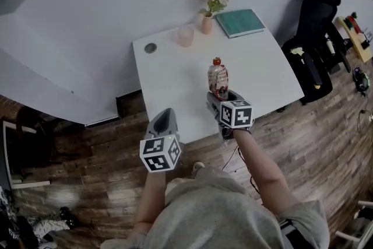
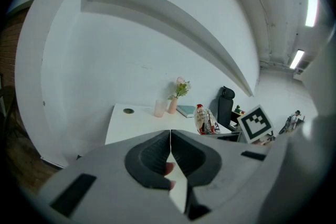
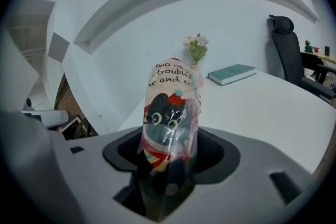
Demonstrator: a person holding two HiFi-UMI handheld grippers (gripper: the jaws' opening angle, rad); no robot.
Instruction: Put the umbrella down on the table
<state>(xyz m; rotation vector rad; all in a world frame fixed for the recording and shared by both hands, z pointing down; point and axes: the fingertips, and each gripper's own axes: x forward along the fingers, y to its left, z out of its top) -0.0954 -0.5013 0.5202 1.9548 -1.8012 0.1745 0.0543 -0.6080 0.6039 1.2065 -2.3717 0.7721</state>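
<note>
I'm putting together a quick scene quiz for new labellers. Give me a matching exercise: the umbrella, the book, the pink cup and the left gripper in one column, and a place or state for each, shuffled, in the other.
Things:
1. umbrella
2. book
3. pink cup
4. left gripper

Places or states:
A. jaws together, nothing between them
B. lying flat at the far right corner of the table
C. upright in the jaws of the right gripper
D. just left of the flower vase

Pairs: 1-C, 2-B, 3-D, 4-A.
</note>
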